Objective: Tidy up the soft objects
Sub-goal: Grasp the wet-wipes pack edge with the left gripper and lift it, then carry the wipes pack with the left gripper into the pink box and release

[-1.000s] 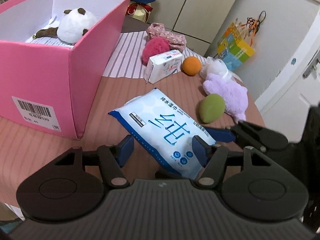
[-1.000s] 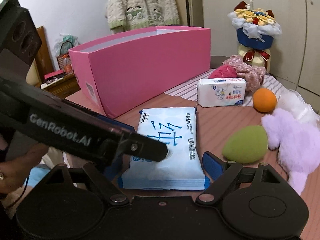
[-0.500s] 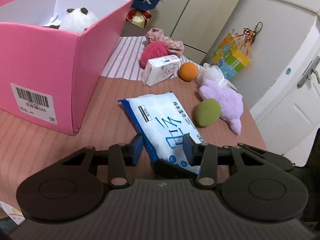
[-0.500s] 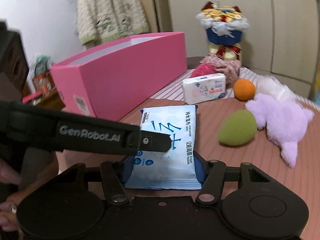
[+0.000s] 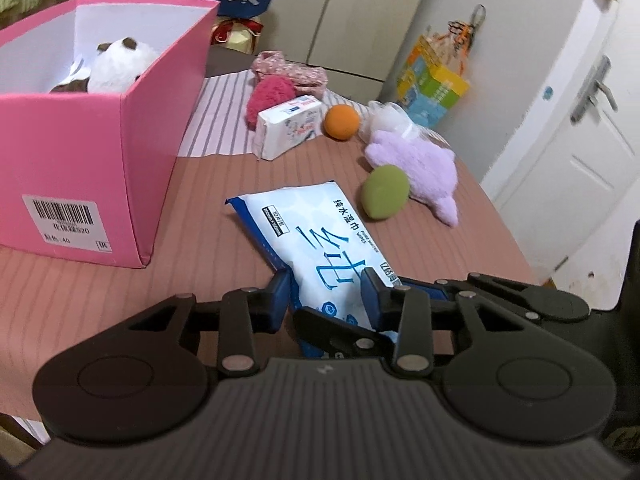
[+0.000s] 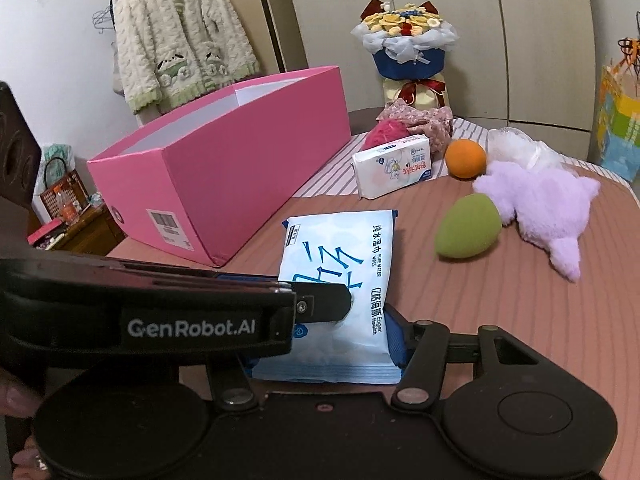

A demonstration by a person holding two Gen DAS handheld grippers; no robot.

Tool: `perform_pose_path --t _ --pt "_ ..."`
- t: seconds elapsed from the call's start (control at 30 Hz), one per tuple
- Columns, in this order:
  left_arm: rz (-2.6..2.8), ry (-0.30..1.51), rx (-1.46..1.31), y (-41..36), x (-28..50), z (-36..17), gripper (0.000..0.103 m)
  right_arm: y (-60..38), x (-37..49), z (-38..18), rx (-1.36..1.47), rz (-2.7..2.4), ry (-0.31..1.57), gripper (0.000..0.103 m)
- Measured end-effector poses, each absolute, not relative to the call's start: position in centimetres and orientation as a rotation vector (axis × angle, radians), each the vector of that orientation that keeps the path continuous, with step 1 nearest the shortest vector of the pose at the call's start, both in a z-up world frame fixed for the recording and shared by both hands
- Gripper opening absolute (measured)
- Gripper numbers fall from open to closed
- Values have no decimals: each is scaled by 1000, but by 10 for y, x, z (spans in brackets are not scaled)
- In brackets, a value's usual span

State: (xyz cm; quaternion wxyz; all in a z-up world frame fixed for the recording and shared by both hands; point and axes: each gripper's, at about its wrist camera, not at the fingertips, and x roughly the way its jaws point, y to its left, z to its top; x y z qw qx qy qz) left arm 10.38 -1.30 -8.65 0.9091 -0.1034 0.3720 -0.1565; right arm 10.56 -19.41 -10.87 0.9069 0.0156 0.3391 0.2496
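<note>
A blue and white wet wipes pack (image 5: 320, 236) lies on the brown table with its near end raised. My left gripper (image 5: 326, 292) has its blue pads on the pack's two long sides, jaws still closing. My right gripper (image 6: 322, 340) grips the same near end (image 6: 340, 248) from the other side; its left pad is hidden behind the left gripper's black housing (image 6: 192, 326). The pink box (image 5: 80, 152) stands left with a panda plush (image 5: 120, 66) inside. A green sponge (image 5: 385, 192), purple plush (image 5: 420, 164), orange ball (image 5: 341, 121) and white tissue pack (image 5: 288, 126) lie beyond.
A red fluffy ball (image 5: 270, 94), floral cloth (image 5: 292, 72) and white fluffy item (image 5: 386, 118) lie at the back. A bouquet (image 6: 404, 40) stands behind the table. The table's curved edge (image 5: 508, 232) runs on the right. A hand (image 6: 16, 396) shows at the lower left.
Both pairs of jaws have narrowed from wide apart onto the wet wipes pack. The pack's near end has come up off the table and turned a little. Both views have rolled.
</note>
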Motion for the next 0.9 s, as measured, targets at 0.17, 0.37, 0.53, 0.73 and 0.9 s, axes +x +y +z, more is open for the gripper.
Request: perform_pose_path --t 0.17,0.37,0.53,0.73,0.9 --pt "-370 777 -178 -10 97 -71 37 -190 93 -98 33 490 682 62" --pt "-439 822 -126 -9 87 -52 38 -191 82 -81 56 500 727 61" --pt "-447 828 -131 -2 75 -41 38 -183 70 -68 -3 503 732 61" --pt "-458 801 -142 10 59 -17 38 -171 54 -42 -87 525 703 61" --pt "-465 793 -161 23 52 0 39 -160 46 -20 -140 553 686 61"
